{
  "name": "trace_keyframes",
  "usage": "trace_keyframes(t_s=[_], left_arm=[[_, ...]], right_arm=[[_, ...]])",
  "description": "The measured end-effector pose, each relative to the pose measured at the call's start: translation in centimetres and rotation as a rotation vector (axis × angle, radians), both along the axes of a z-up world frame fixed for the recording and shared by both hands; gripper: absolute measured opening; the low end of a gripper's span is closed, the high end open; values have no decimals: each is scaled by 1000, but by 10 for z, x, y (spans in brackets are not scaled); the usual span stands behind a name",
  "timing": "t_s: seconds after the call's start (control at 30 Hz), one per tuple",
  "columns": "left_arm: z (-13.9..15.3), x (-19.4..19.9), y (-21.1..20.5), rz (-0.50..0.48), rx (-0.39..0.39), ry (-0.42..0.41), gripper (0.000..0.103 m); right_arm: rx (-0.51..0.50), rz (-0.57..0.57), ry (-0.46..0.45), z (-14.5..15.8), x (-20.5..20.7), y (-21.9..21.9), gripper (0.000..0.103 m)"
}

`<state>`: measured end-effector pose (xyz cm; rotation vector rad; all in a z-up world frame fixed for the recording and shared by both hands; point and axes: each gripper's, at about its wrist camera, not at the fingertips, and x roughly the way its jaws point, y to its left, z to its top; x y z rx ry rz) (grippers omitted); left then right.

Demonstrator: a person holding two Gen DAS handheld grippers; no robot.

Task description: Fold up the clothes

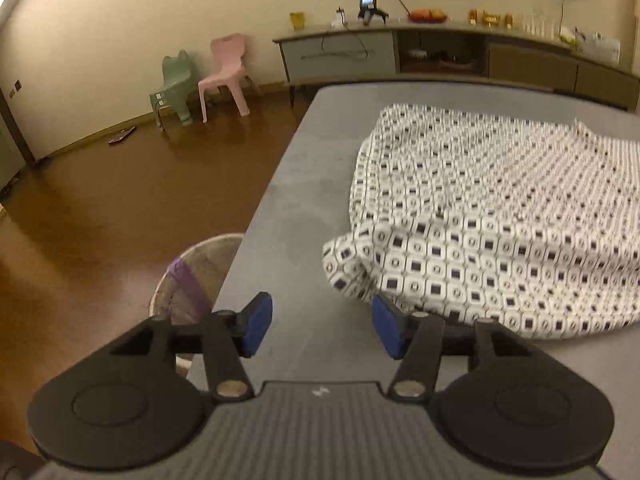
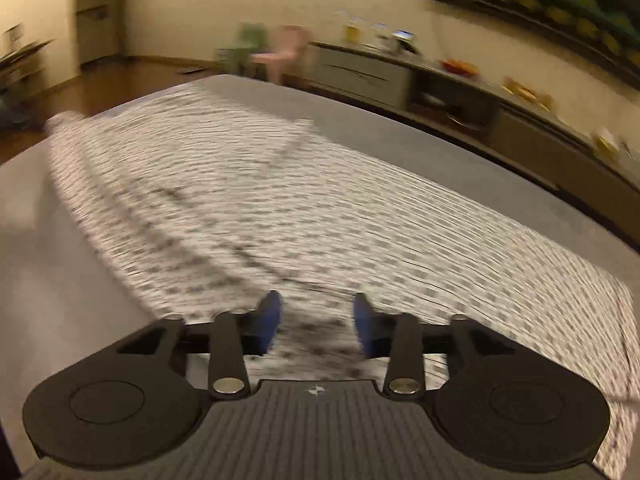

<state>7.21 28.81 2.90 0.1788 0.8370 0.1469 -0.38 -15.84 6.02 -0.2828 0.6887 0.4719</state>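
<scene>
garment [image 1: 500, 216]: patterned cloth | table [image 1: 304, 184]: matt grey | floor [image 1: 120, 200]: glossy brown

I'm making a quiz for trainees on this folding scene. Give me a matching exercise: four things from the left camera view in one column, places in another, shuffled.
Things:
1. patterned cloth
2. pink chair
3. woven basket
4. fruit plate

Places:
A. on the long cabinet
B. on the floor beside the table's left edge
C. by the far wall, next to the green chair
D. spread on the grey table

Pairs: 1-D, 2-C, 3-B, 4-A
</scene>
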Motion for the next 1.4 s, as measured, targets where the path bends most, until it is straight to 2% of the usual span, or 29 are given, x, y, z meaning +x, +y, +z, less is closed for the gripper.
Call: trace_keyframes(t_s=[0.07, 0.2, 0.23, 0.27, 0.3, 0.33, 0.37, 0.43, 0.47, 0.57, 0.7, 0.77, 0.83, 0.9, 0.97, 1.0, 1.03, 1.1, 1.17, 1.23, 1.4], left_arm=[[-6, 8, -9, -30, 23, 23, 56], [-24, 28, -31, -88, 126, 48, 53], [-27, 34, -35, -92, 151, 45, 34], [-28, 40, -39, -91, 170, 37, 5], [-24, 45, -40, -82, 170, 10, 6], [-14, 46, -39, -66, 132, -50, 6], [1, 46, -36, -50, 70, -131, 6], [27, 46, -28, -4, -60, -257, 6], [32, 50, -24, 26, -100, -268, 6], [21, 66, -23, 59, -142, -188, 5], [6, 69, -34, 45, -92, -127, 5], [9, 63, -31, 64, -93, -145, 2], [18, 53, -25, 89, -119, -188, 1], [42, 37, -13, 89, -201, -281, 1], [66, 6, 5, 36, -312, -406, 0], [72, -8, 17, 33, -346, -431, 0], [68, -15, 33, 54, -389, -394, 1], [46, -19, 64, 126, -473, -248, 1], [27, -20, 75, 180, -433, -142, 1], [18, -21, 75, 169, -401, -87, 3], [13, -12, 42, 75, -277, -7, 26]], right_arm=[[-59, 83, -19, -6, -9, 21, 56], [-111, 105, 14, -18, -8, 28, 53], [-115, 100, 26, -21, -6, 27, 52], [-108, 84, 40, -22, 0, 26, 39], [-98, 63, 48, -21, 6, 22, 17], [-91, 39, 55, -19, 11, 18, 7], [-72, 10, 56, -16, 15, 11, 2], [1, -96, 67, -14, 31, -11, 0], [38, -164, 78, -14, 40, -24, 0], [87, -328, 124, -21, 59, -60, 0], [37, -363, 99, -22, 51, -62, 0], [10, -303, 48, -14, 40, -46, 3], [33, -198, 40, -5, 28, -33, 16], [42, -131, 20, 0, 16, -23, 60], [39, -67, 14, 0, 7, -17, 61], [36, -56, 19, -1, 5, -17, 61], [33, -46, 23, -1, 4, -16, 61], [35, -41, 27, -2, 0, -18, 61], [23, -17, 27, -3, -5, -16, 61], [9, 27, 31, -6, -10, -9, 61], [-56, 132, 42, -18, -14, 22, 59]])
